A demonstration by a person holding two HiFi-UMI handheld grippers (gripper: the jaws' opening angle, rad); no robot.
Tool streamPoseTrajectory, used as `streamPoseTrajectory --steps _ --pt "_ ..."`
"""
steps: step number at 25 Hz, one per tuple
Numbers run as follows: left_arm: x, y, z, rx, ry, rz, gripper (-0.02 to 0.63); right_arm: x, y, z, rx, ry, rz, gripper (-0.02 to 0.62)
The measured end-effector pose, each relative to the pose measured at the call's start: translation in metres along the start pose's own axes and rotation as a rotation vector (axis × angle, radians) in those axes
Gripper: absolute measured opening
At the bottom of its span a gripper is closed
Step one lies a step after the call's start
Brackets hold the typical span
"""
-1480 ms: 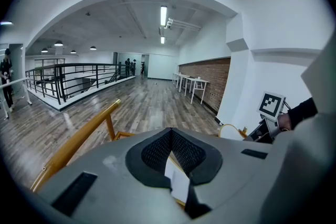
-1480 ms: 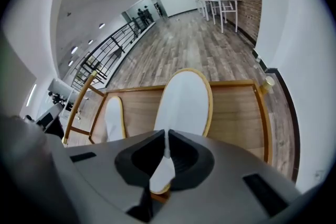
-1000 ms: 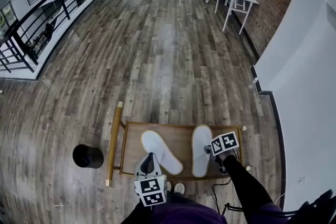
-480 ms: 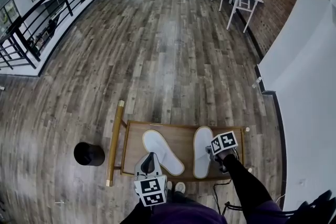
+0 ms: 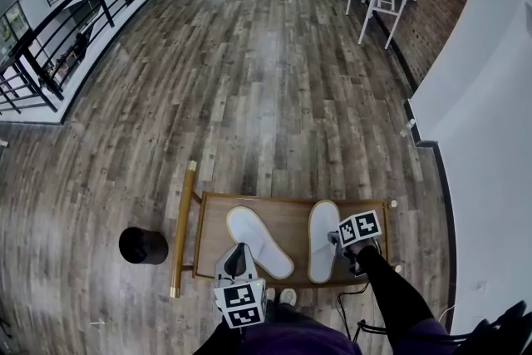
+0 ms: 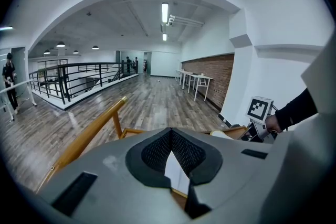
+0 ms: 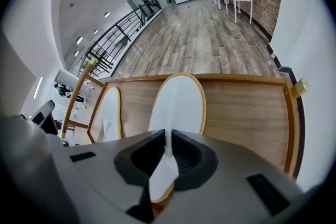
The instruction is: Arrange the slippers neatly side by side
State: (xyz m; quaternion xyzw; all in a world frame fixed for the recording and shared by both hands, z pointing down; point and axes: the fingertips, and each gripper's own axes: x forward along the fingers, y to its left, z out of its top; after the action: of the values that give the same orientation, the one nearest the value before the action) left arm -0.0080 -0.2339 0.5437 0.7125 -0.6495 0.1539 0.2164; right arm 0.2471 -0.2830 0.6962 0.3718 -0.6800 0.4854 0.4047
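Head view, left to right. A black bin (image 5: 142, 245) stands on the plank floor (image 5: 249, 79), just left of the cart's handle (image 5: 181, 229). The cart (image 5: 274, 197) is a shallow wooden tray with a raised rim, and both slippers lie inside it.

Your left gripper (image 5: 237, 255) sits at the cart's near edge, over the heel end of the left slipper (image 5: 258, 239). In the left gripper view its jaws (image 6: 169, 136) meet at the tips, clenched on a fold of that slipper's white fabric (image 6: 176, 173). The left slipper lies at a slant, with its toe turned away and to the left.

The right slipper (image 5: 323, 237) lies nearly straight, toe away from you. Bare wood shows between the two slippers, and they are closer at the heels than at the toes.

Your right gripper (image 5: 339, 241) is at the right slipper's near right side. In the right gripper view its jaws (image 7: 168, 139) are pinched on a thin white strip of the right slipper (image 7: 178, 99), and the left slipper (image 7: 109, 110) lies beyond to the left.
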Motion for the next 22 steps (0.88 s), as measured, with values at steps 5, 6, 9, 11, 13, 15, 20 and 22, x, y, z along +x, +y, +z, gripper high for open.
streamPoseTrajectory --steps 5,6,9,11,13,15,20,22 --pt "0.000 0.003 -0.004 -0.003 0.007 0.006 0.000 -0.001 0.001 0.000 -0.012 -0.020 0.008 0.061" --pt "0.000 0.003 -0.005 -0.004 0.007 0.006 0.000 -0.002 0.002 -0.001 -0.017 -0.020 0.016 0.073" --pt "0.000 0.005 -0.006 -0.008 0.007 0.010 0.000 -0.005 0.003 -0.003 -0.040 -0.016 0.021 0.101" --pt "0.000 0.005 -0.006 -0.014 0.008 0.014 0.000 -0.011 0.001 -0.002 -0.046 -0.039 0.016 0.101" --pt "0.000 0.005 -0.006 -0.018 0.005 0.015 0.000 -0.022 0.001 0.001 -0.052 -0.086 0.026 0.101" --pt "-0.001 0.005 -0.007 -0.023 0.001 0.016 0.000 -0.035 0.004 0.006 -0.074 -0.145 0.040 0.101" --pt "-0.005 0.007 -0.011 -0.040 0.007 0.029 0.000 -0.056 0.054 0.023 -0.285 -0.250 0.057 0.101" --pt "-0.008 0.008 -0.015 -0.051 0.015 0.036 0.000 -0.052 0.094 0.027 -0.395 -0.261 0.121 0.101"
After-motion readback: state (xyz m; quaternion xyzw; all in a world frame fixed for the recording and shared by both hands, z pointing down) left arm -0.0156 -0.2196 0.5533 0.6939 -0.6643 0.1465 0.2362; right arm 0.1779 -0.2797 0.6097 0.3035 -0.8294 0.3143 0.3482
